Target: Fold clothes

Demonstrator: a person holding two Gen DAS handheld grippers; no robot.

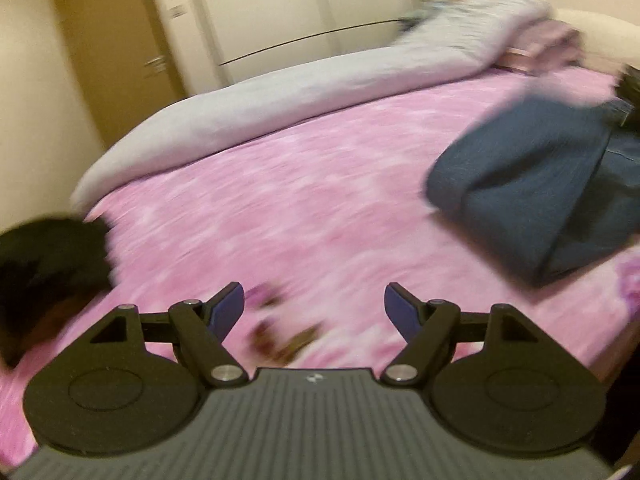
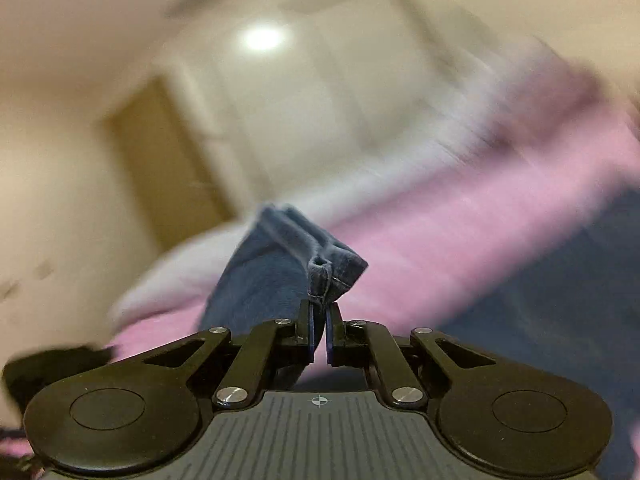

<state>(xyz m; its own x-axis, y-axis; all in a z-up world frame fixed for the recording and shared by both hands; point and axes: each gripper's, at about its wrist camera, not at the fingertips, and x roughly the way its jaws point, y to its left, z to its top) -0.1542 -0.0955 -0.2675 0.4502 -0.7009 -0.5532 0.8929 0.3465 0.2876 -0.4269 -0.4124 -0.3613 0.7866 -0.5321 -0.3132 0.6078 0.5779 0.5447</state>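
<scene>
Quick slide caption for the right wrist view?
Right gripper shut on hemmed corner of blue denim garment, lifted above pink bedspread.

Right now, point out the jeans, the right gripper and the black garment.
jeans [image 1: 532, 184]: left wrist view, on the folded denim's top face.
right gripper [image 2: 320, 312]: right wrist view, between the fingertips pinching the denim hem.
black garment [image 1: 48, 268]: left wrist view, on its dark bulk.

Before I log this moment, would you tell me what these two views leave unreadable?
- Dark object, left wrist view: cut by the left edge and motion-blurred; unidentifiable.
- Small brown item, left wrist view: smeared, between the open left gripper fingers; unidentifiable.
- Jeans, right wrist view: only the hem pinched in the right gripper is sharp; the rest is blurred and cut by the right edge.
- Piled clothes, left wrist view: blurred; garments indistinguishable.
</scene>
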